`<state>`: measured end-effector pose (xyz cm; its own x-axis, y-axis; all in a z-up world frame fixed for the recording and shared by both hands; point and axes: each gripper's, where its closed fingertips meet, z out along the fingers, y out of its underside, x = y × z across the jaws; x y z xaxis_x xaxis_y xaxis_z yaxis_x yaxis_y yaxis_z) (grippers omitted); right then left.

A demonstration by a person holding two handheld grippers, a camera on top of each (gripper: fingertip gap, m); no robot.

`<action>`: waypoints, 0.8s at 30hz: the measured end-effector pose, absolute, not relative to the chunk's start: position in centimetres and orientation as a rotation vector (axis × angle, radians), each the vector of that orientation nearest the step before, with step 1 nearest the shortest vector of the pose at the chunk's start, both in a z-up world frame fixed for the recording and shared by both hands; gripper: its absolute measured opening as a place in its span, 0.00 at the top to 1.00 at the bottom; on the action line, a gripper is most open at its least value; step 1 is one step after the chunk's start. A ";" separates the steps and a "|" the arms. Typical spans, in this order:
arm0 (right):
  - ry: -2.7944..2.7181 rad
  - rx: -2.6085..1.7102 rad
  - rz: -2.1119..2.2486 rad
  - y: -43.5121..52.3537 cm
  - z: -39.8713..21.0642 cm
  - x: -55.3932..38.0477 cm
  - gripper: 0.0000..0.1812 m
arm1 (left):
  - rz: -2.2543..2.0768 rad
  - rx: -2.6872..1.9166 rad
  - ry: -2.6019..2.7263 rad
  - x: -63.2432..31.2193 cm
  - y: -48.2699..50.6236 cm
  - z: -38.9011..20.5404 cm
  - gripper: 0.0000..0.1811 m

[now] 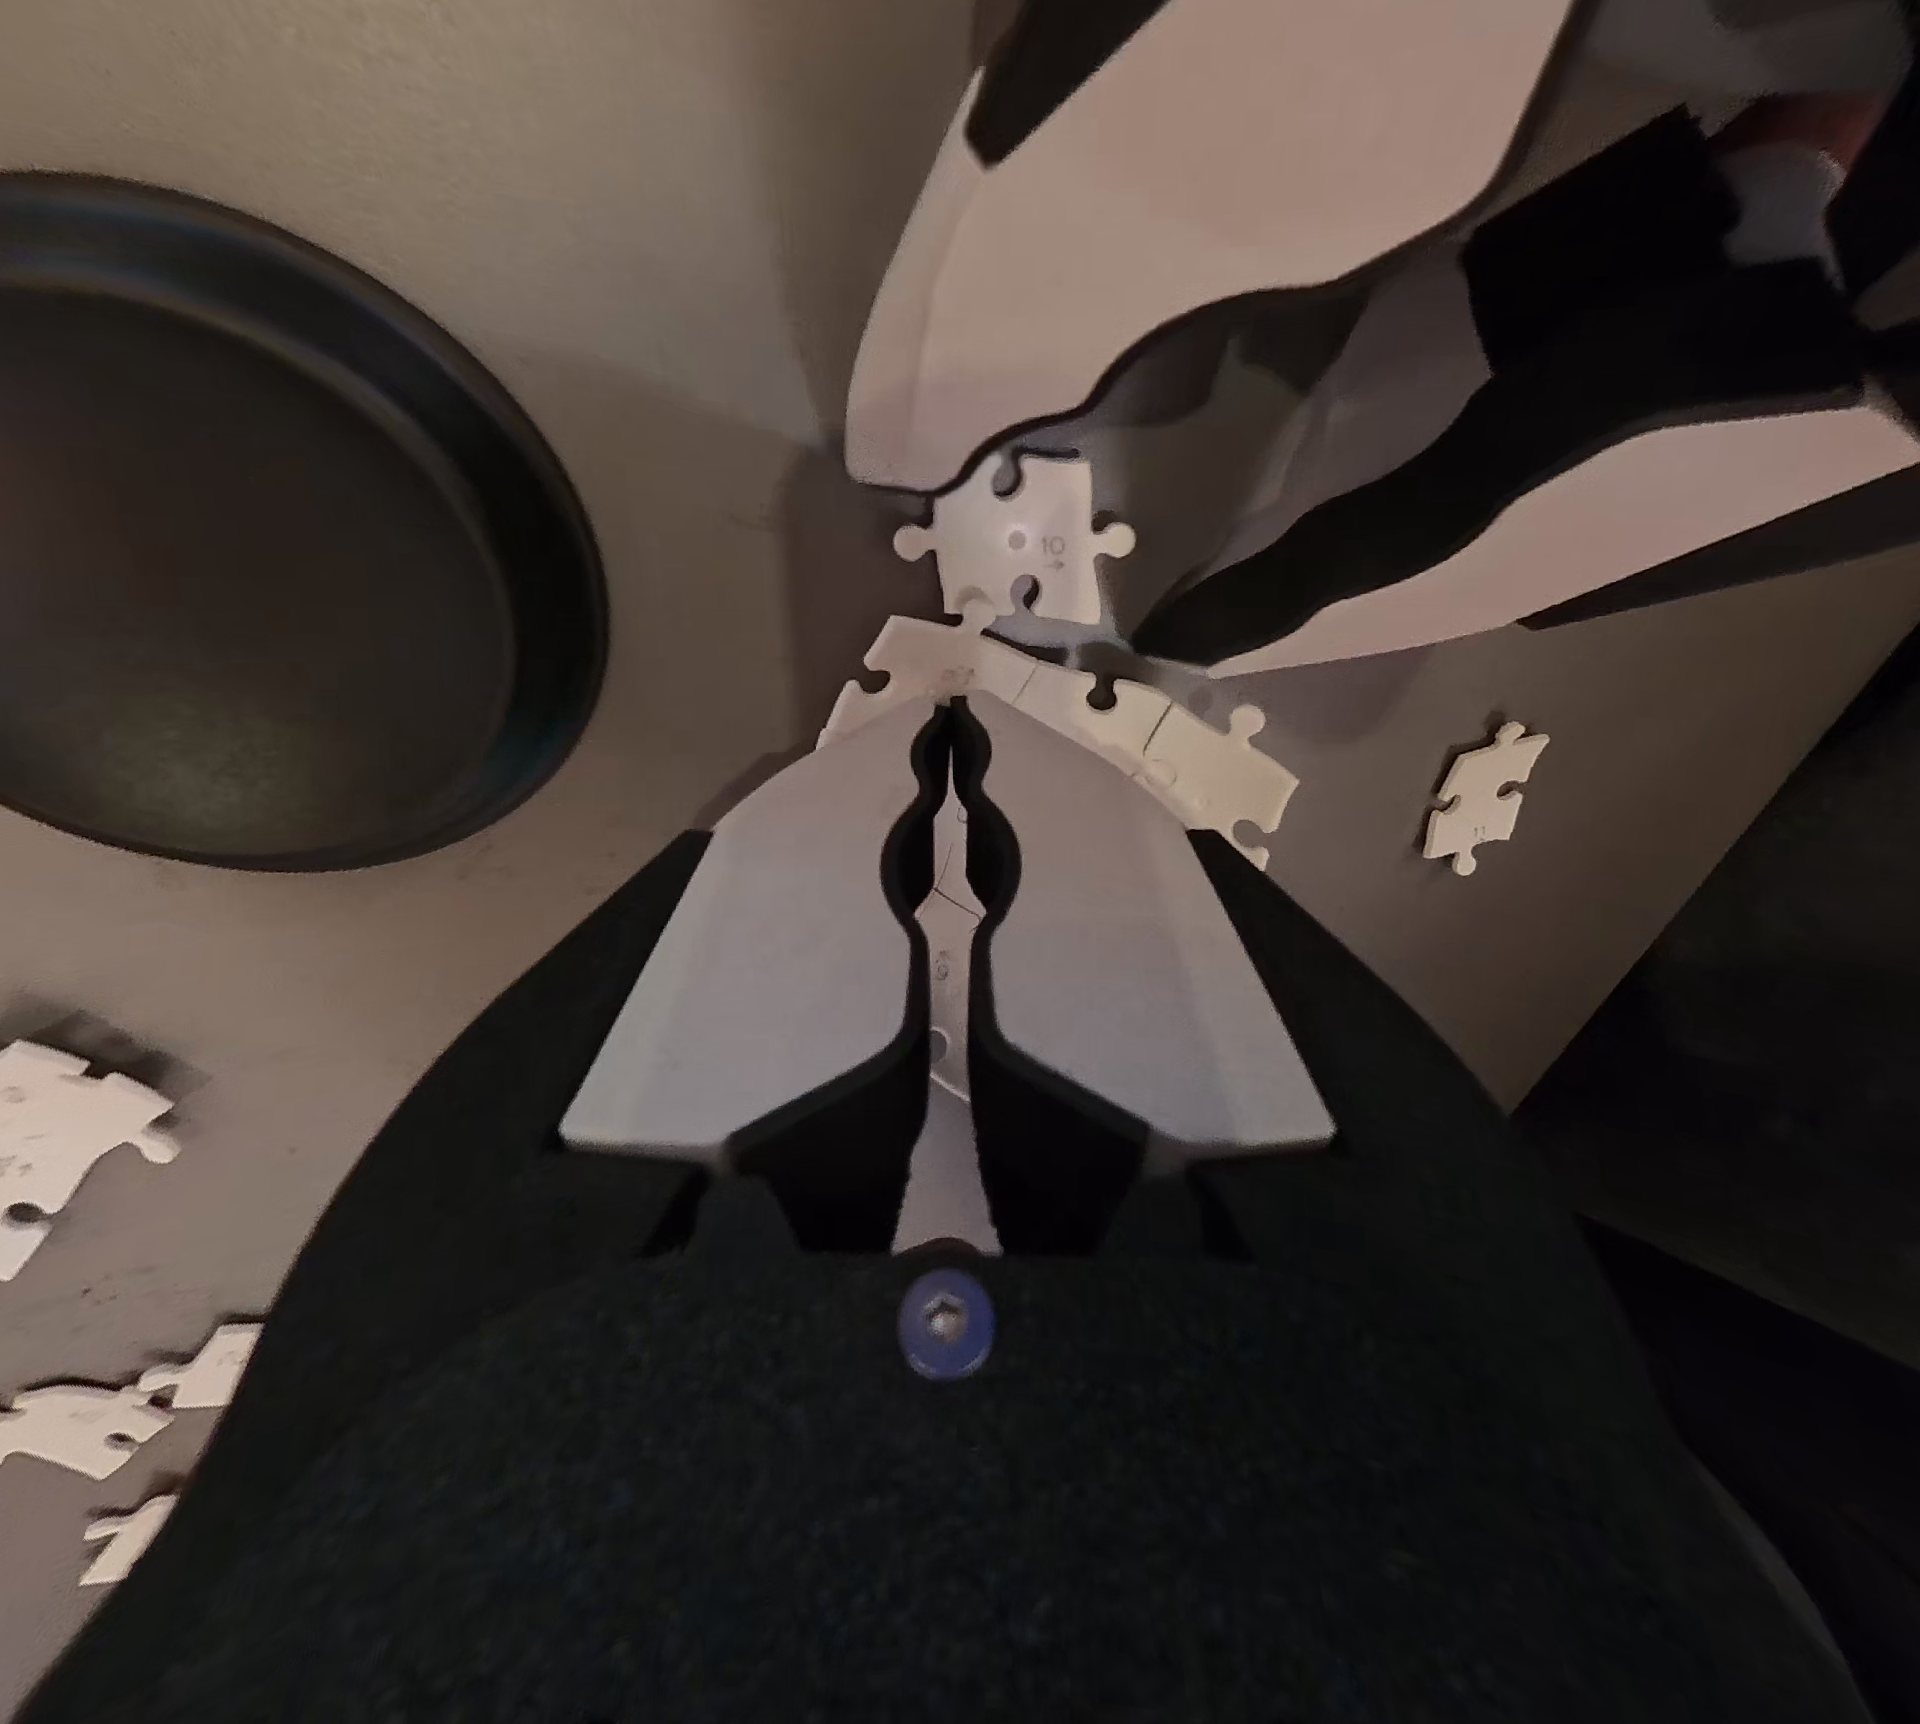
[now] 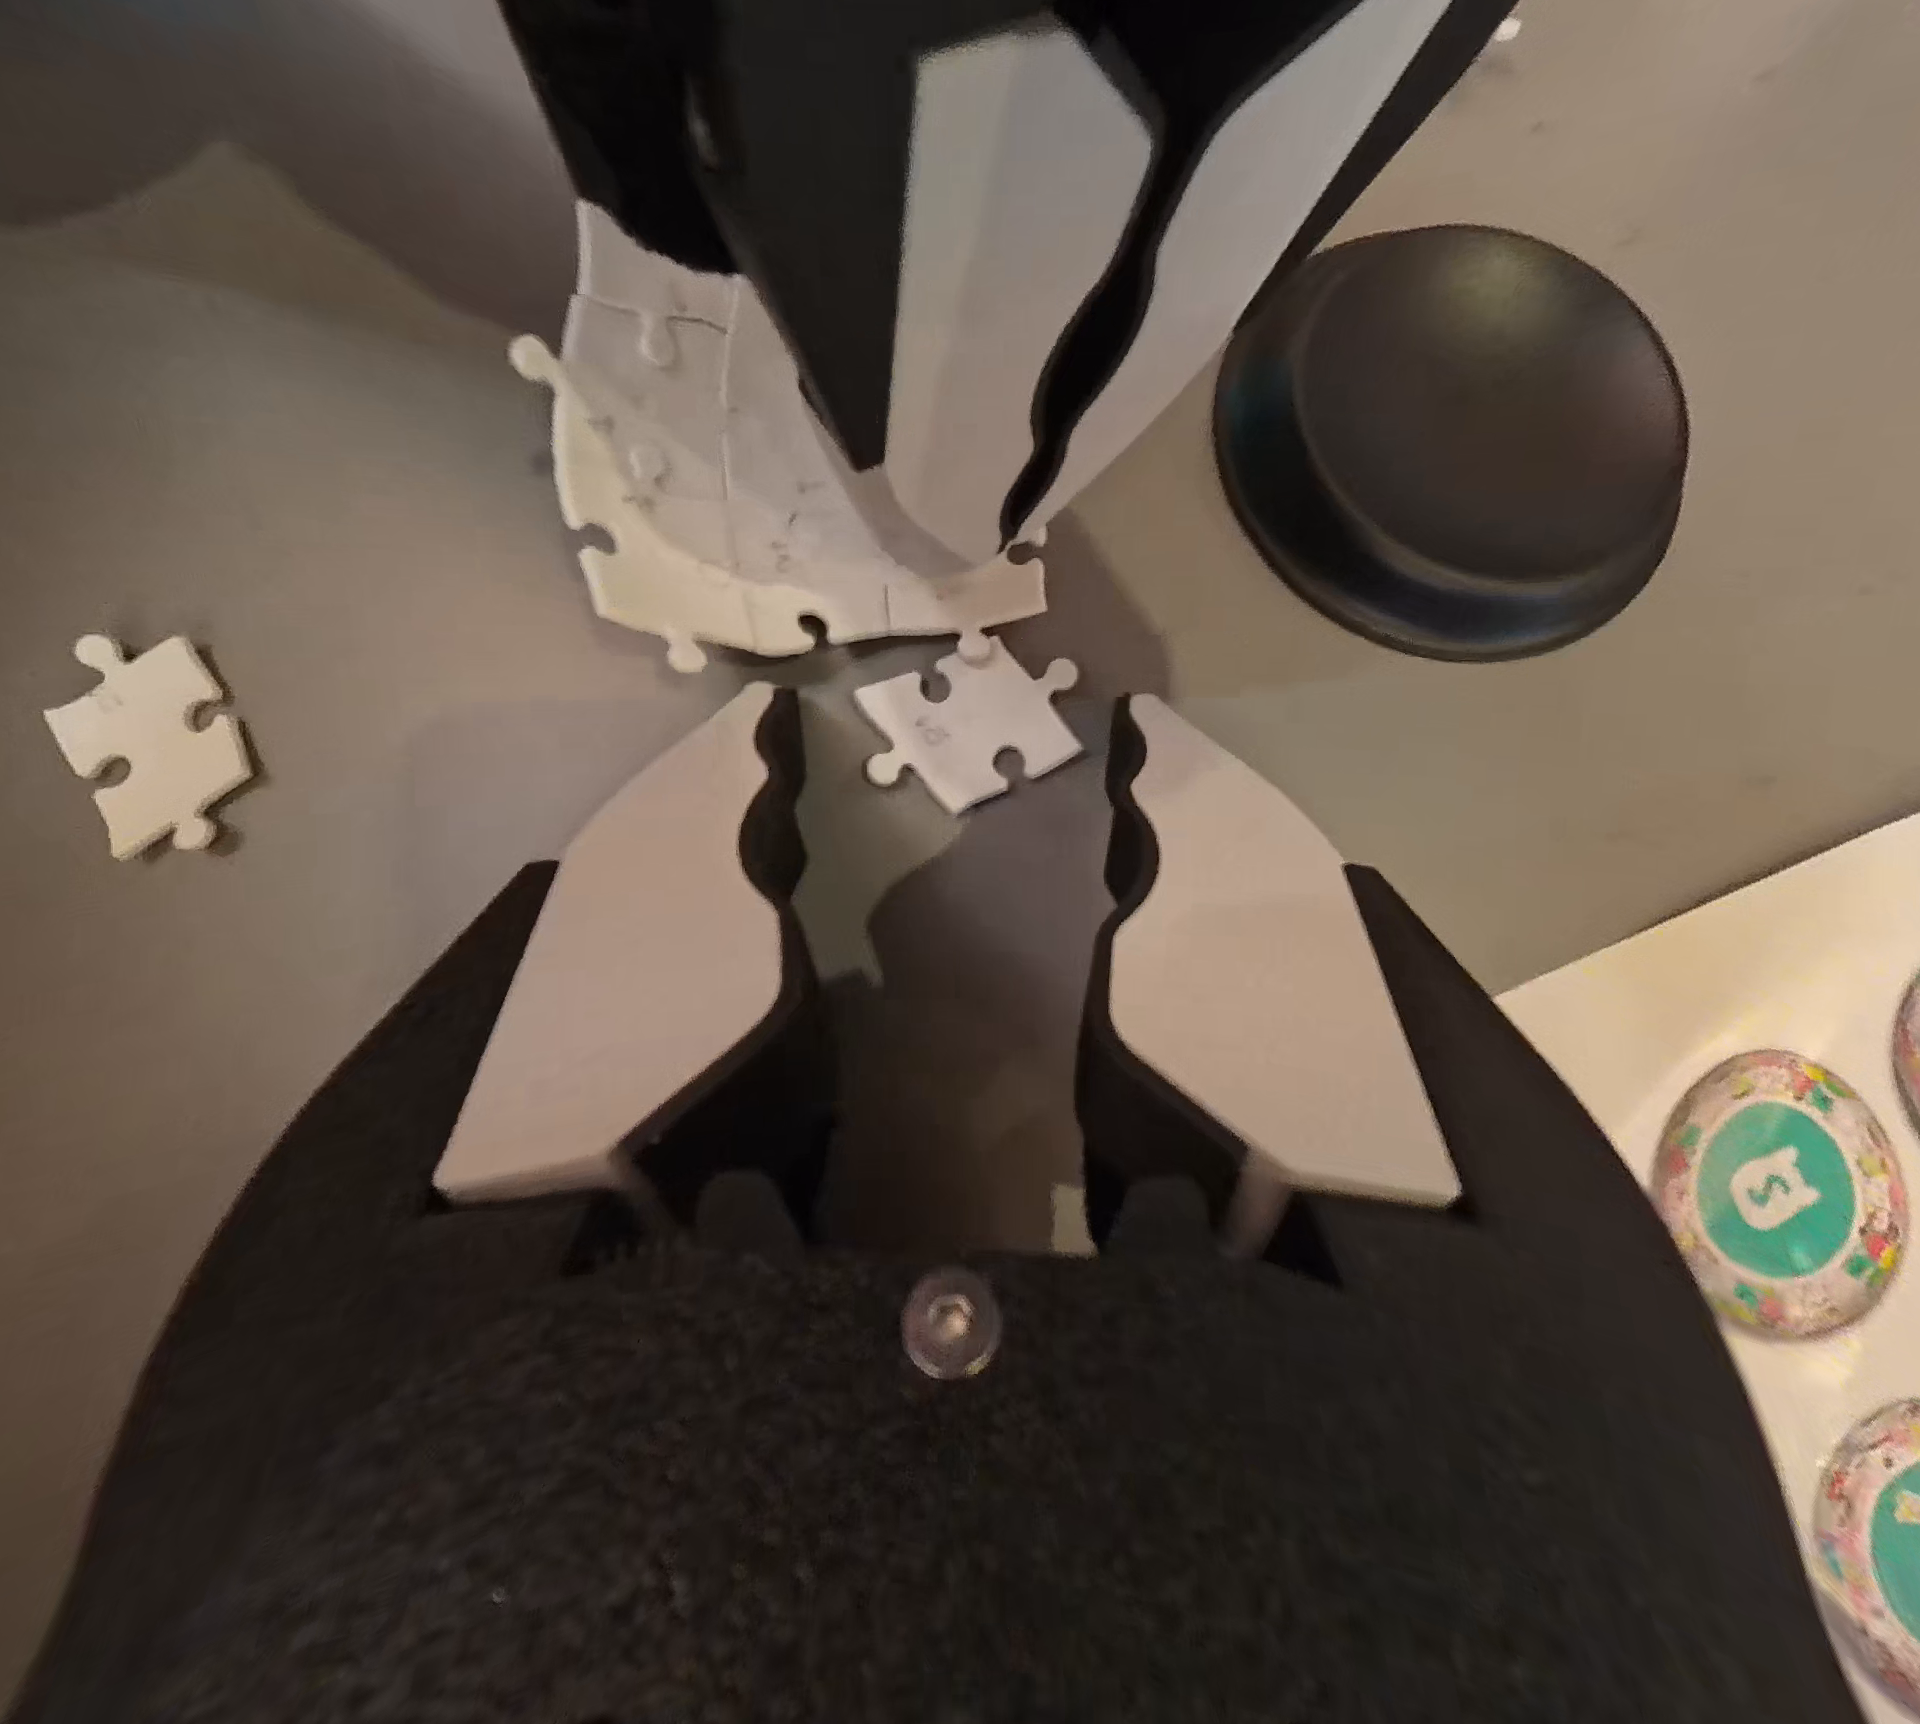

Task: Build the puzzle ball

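1. Left gripper (image 1: 951, 724) clenched on curved joined section (image 2: 707, 521), raised just off table (image 2: 312, 448); right gripper (image 2: 945, 718) released.
2. Loose piece (image 2: 971, 729) lies below section's edge; grasp it by its rim; align tab squarely before pressing.

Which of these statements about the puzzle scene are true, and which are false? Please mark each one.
1. The left claw is shut on the assembled puzzle section. True.
2. The right claw grips the single loose piece in front of it. False: its jaws stand open and the piece lies between the fingertips, ungripped.
3. The loose piece is already locked into the section. False: it lies just beside the section's edge, not joined.
4. A black round dish sits on the table. True.
5. Another separate piece lies away from the section. True.
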<state>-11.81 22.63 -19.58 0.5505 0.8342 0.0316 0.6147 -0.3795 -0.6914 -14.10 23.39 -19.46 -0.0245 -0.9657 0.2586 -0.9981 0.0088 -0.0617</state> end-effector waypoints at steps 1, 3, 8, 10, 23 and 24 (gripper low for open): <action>-1.170 -2.129 0.443 22.6 -19.6 -11.9 0.70 | 0.338 2.088 -2.128 -14.1 23.4 -19.5 1.00; -1.169 -2.125 0.443 22.7 -19.6 -11.8 0.77 | 0.332 2.091 -2.129 -14.1 23.4 -19.5 1.00; -1.152 -2.130 0.422 22.7 -19.6 -11.7 0.80 | 0.328 2.092 -2.132 -14.1 23.4 -19.5 1.00; -1.135 -2.134 0.403 22.9 -19.6 -11.5 0.80 | 0.330 2.091 -2.127 -14.1 23.4 -19.5 1.00; -1.036 -2.176 0.384 23.5 -19.1 -12.1 0.80 | 0.341 2.118 -2.072 -14.0 23.4 -19.4 1.00; -1.014 -2.199 0.380 23.5 -19.1 -12.0 0.80 | 0.337 2.125 -2.063 -13.9 23.4 -19.5 1.00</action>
